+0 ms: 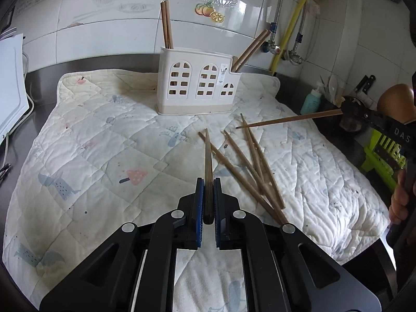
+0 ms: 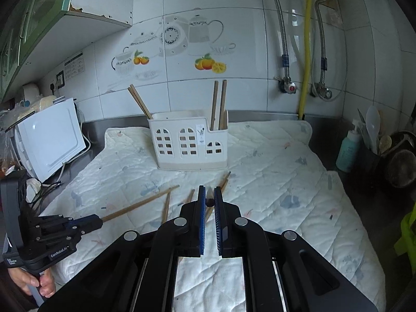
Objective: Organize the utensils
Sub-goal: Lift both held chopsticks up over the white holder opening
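Observation:
A white house-shaped holder (image 1: 197, 85) stands at the back of the quilted mat (image 1: 104, 130). It holds two chopsticks (image 1: 166, 23) at one end and two more (image 1: 251, 49) in its small end compartment. My left gripper (image 1: 208, 182) is shut on a dark wooden chopstick (image 1: 207, 156) that points toward the holder, lifted off the mat. My right gripper (image 2: 209, 189) is shut on another chopstick (image 1: 288, 120), mostly hidden between its pads in its own view. Several loose chopsticks (image 1: 249, 166) lie crossed on the mat below both grippers.
A white appliance (image 2: 49, 143) with a cable stands at the mat's left. At the right are a teal soap bottle (image 2: 347, 150), a dark pot of utensils (image 2: 374, 140) and a green rack (image 1: 384, 156). Pipes and a yellow hose (image 2: 305, 78) run down the tiled wall.

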`<state>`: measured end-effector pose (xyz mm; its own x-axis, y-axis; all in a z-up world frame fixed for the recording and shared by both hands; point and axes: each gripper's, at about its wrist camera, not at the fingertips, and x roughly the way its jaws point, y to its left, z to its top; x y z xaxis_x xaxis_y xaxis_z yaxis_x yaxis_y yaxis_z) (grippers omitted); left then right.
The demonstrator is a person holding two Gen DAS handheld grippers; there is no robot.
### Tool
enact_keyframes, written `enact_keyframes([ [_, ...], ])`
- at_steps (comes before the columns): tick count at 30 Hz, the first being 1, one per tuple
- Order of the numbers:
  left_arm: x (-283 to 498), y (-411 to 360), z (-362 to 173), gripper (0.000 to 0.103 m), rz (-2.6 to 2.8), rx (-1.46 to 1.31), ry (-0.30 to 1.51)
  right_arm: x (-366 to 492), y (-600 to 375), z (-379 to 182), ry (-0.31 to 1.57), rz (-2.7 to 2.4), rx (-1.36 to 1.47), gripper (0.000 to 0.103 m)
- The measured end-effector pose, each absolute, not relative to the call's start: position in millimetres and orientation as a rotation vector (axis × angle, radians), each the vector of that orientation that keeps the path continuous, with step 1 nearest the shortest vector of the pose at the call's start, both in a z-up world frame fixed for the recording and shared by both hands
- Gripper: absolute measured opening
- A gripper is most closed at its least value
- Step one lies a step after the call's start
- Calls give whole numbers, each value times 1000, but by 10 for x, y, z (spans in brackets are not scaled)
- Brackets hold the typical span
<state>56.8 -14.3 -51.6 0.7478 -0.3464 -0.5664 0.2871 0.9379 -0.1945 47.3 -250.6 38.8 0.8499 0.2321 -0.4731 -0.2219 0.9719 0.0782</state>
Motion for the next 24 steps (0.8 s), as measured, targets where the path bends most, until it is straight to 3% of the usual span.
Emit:
enact_keyframes([
  [24,1122,-168,365,5,-408,-61,541,1391,-2666,1845,454,328,-112,6],
])
